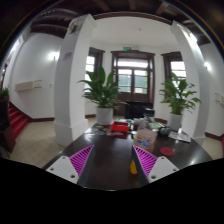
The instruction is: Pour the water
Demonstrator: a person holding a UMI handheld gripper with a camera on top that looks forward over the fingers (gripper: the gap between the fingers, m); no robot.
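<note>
Dark wooden desk (110,165) is carrying clutter; tongs (112,160) are hovering wide, holding nothing, approach step. Likely water container, small yellow-capped bottle (133,167), is standing just ahead, needing centring.

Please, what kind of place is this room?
Probably a hall or lobby of a larger building. It has tall white columns, glazed double doors at the back and big potted plants beside them. The gripper is open above a dark table, holding nothing.
</note>
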